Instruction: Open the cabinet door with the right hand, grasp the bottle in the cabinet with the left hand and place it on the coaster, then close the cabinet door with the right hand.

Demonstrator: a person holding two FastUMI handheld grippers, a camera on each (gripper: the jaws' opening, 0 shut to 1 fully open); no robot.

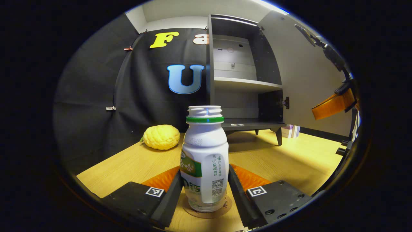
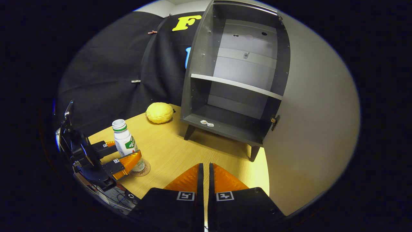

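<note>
At lower centre of the left gripper view, the white plastic bottle with a green neck ring [image 1: 204, 158] stands on the round brown coaster [image 1: 209, 211] on the wooden desk [image 1: 289, 158]. The left gripper [image 1: 205, 190] flanks it, fingers seemingly just apart; retreat straight back. The right gripper [image 2: 204, 175], fingers pressed together, faces the dark grey cabinet's open pale door [image 2: 309, 129].

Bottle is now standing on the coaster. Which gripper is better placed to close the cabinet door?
Right. The right gripper is shut and empty beside the open cabinet door; the left gripper straddles the bottle on the coaster.
</note>
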